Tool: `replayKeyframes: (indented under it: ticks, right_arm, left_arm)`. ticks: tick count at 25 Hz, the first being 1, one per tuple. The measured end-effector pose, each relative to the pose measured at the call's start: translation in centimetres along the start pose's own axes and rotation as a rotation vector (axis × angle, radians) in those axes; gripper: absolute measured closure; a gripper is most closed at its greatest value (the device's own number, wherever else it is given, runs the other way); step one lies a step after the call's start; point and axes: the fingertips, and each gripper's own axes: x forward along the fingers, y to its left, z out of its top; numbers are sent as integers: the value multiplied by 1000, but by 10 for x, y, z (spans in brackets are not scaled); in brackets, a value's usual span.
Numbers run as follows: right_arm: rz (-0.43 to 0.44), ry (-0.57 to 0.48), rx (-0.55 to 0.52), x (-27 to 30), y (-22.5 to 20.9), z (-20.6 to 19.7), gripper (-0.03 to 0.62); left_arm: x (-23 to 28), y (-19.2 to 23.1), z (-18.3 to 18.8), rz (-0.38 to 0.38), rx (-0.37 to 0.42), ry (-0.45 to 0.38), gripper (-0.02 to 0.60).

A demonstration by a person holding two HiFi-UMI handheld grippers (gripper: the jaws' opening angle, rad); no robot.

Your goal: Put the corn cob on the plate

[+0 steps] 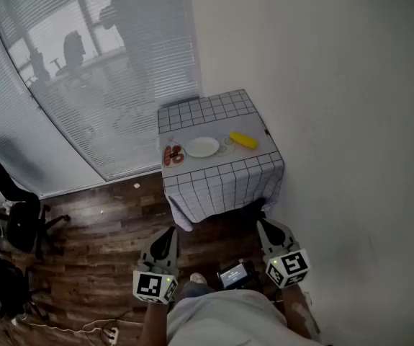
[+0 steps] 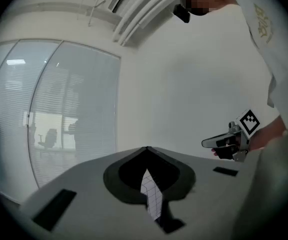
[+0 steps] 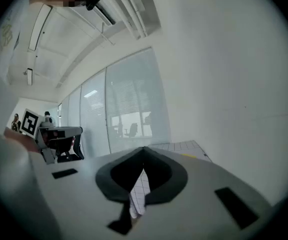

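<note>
Corn cob [image 1: 243, 140] lies on the desk [image 1: 207, 114], right of the white plate [image 1: 202, 147] and not touching it; task not yet started. Left tongs [image 1: 169, 231] & right tongs [image 1: 262, 224] are both pressed together, empty, near the person, well apart from the desk. Risk: reaching w/ tongs unopened would shove the round cob, prob. rolling it off the desk's right edge.

Your daylight comes soft through the blinds [image 1: 84, 71]; the floor [image 1: 91, 251] is dim, all three views bend at the edges, and both gripper views look hazy
</note>
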Motion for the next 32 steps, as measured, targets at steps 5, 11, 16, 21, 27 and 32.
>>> replayKeyframes:
  ticks: [5, 11, 16, 21, 27, 32]
  right_arm:
    - [-41, -27, -14, -20, -13, 7, 588]
    - [-69, -54, -15, -26, -26, 14, 588]
    - [-82, -37, -5, -30, -32, 15, 588]
    - [-83, -17, -7, -19, -38, 10, 588]
    - [-103, -3, -2, 7, -52, 11, 588]
    - [-117, -12, 4, 46, -73, 17, 588]
  left_arm:
    - [0, -6, 4, 14, -3, 2, 574]
    - [11, -19, 10, -1, 0, -8, 574]
    - [20, -27, 12, -7, 9, -9, 574]
    - [31, -25, 7, -14, -2, -8, 574]
    - [62, -9, 5, -16, -19, -23, 574]
    - [107, 20, 0, 1, -72, -60, 574]
